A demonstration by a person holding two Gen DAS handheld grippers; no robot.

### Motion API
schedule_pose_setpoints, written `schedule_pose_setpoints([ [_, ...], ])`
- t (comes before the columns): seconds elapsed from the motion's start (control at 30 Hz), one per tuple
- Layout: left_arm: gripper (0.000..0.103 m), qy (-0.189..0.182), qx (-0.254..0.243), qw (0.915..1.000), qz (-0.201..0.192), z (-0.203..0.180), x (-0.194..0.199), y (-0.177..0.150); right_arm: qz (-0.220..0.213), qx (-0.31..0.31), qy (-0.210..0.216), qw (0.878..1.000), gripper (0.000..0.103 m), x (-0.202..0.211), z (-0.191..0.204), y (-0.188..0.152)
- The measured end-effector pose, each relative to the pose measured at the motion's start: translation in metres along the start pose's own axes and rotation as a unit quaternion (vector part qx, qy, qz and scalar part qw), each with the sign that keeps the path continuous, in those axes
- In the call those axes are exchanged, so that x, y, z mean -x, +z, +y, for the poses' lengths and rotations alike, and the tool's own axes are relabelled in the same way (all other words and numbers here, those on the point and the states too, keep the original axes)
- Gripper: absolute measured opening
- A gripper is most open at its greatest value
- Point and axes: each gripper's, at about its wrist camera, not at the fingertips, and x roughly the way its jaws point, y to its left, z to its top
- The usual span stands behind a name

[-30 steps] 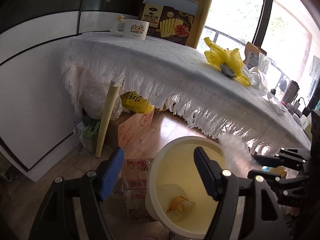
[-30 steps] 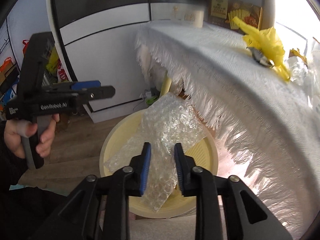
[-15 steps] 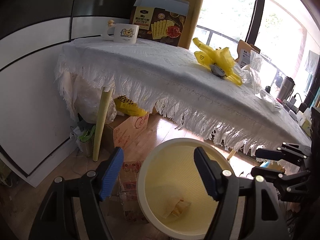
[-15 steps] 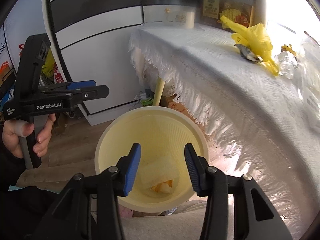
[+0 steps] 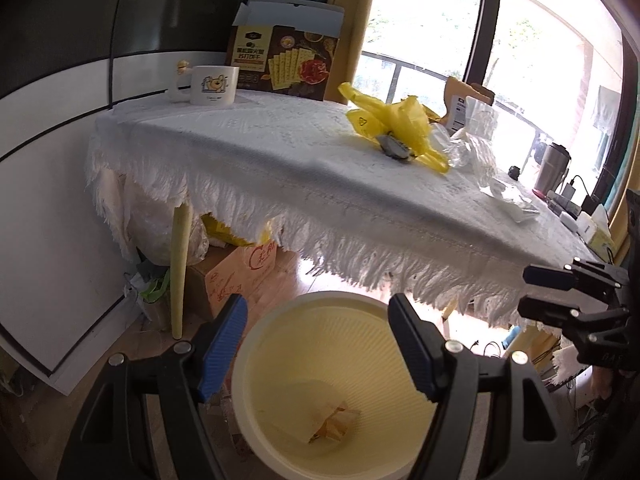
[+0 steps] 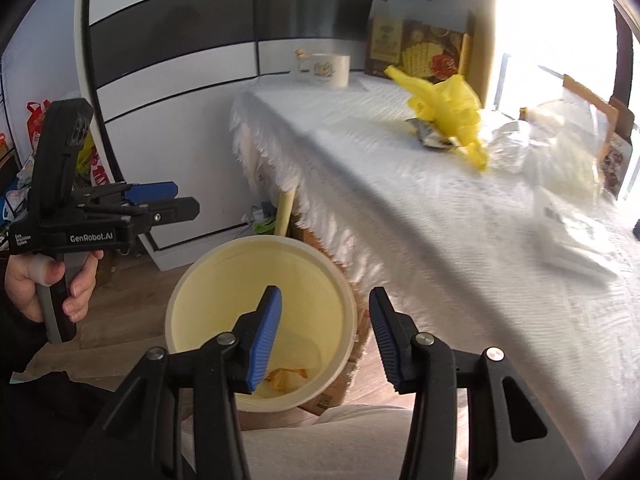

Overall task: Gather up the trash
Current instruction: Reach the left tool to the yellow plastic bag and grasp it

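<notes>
A pale yellow waste bin (image 5: 340, 432) (image 6: 224, 280) stands on the floor beside the table, with crumpled trash (image 5: 332, 420) at its bottom. My left gripper (image 5: 316, 344) is open and empty above the bin's near rim. My right gripper (image 6: 324, 336) is open and empty above the bin's right rim. On the white tablecloth (image 5: 280, 160) lie a yellow plastic bag (image 5: 396, 124) (image 6: 448, 112) over a grey object, clear plastic wrap (image 5: 468, 152) (image 6: 516, 148) and a flat white packet (image 6: 580, 236).
A white mug (image 5: 210, 86) and a brown cracker box (image 5: 284, 60) stand at the table's far end. Cardboard boxes (image 5: 236, 272) and bags sit under the table. A steel flask (image 5: 554, 164) and chargers are at the far right. A white cabinet wall (image 5: 48, 200) is to the left.
My right gripper opened and let the bubble wrap fall into the bin. Both grippers have since lifted and tilted up toward the table.
</notes>
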Motion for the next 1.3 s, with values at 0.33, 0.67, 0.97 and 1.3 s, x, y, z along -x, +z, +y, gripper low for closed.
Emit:
schedule_pose_setpoints([
  [0.33,0.073,-0.018,-0.033,0.9991,-0.018,-0.032,-0.010,0.015,-0.010,-0.007,-0.047,0.999,0.048,0.020,-0.045,0.001],
  [0.67,0.073,-0.041,-0.046,0.9977,-0.028,-0.052,-0.027,0.033,-0.025,-0.022,-0.091,0.995,0.057,0.029,-0.091,0.014],
  [0.97,0.074,-0.052,-0.059,0.9962,-0.037,-0.064,-0.043,0.045,-0.015,-0.017,-0.159,0.987,0.066,0.011,-0.126,0.028],
  [1.3,0.074,-0.053,-0.060,0.9959,-0.044,-0.059,-0.056,0.059,0.042,0.016,-0.201,0.979,0.066,-0.038,-0.157,0.052],
])
